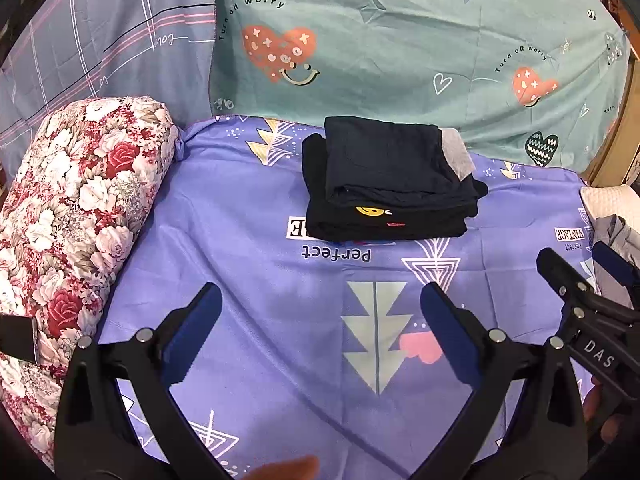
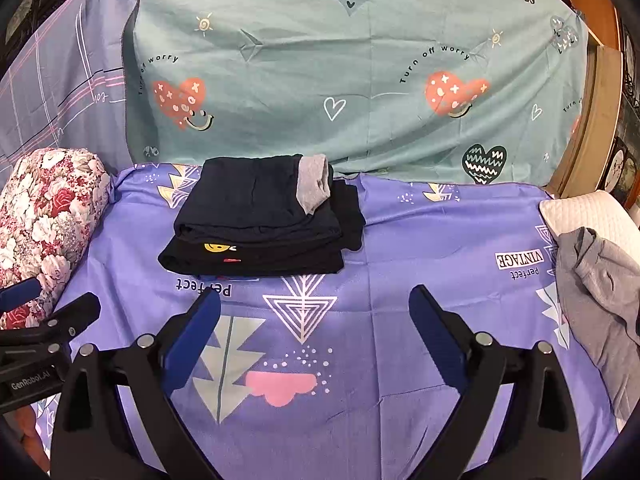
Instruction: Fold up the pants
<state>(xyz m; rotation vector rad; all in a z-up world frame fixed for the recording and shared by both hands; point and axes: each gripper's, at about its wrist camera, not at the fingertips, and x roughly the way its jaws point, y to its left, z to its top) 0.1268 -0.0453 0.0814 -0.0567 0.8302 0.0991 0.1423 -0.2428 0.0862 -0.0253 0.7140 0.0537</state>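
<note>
A stack of folded dark pants (image 1: 386,180) (image 2: 256,220) lies on the purple patterned sheet (image 1: 248,264) (image 2: 400,240); the top piece shows a grey band, the lower one a yellow smiley patch. My left gripper (image 1: 322,296) hovers open over the sheet in front of the stack, empty. My right gripper (image 2: 316,298) is open too, holding nothing, just right of the stack's front. In the left wrist view the right gripper (image 1: 576,260) shows at the right edge. A crumpled grey garment (image 2: 596,300) (image 1: 616,256) lies at the right.
A floral rolled quilt (image 1: 68,216) (image 2: 44,216) lies along the left. A teal heart-print sheet (image 1: 400,52) (image 2: 360,80) covers the bed behind. A white pillow (image 2: 588,216) sits at the right by the wooden bed frame (image 2: 592,100). Fingers of a hand (image 1: 288,468) show at the bottom.
</note>
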